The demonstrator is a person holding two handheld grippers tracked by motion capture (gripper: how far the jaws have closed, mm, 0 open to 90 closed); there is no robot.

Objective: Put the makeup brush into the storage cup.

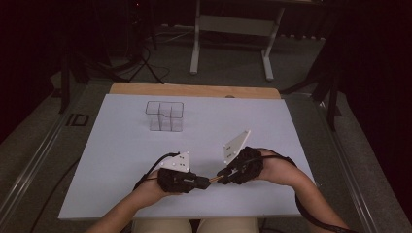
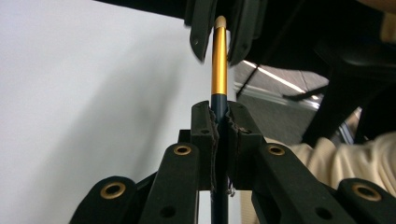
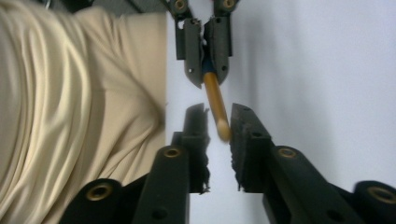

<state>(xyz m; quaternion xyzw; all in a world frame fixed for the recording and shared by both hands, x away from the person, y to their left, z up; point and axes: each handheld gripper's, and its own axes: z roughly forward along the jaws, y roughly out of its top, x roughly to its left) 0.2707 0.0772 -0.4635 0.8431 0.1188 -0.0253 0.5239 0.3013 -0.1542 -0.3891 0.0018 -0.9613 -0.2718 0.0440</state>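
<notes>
Left gripper clamps the pen by its dark end, above the table's near edge. Right gripper is loose around the gold end, not pressing. Handover looks done; pen not yet in the organizer, well apart.

pen lower barrel hidden between left gripper pads, cut off at bottom edge, tip blurred

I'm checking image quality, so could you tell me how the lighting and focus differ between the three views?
High view: dim, dark surroundings, table evenly lit. Left gripper view: gold-and-blue pen sharp, background soft. Right gripper view: bright table, pen tip and near jaws slightly blurred.
</notes>
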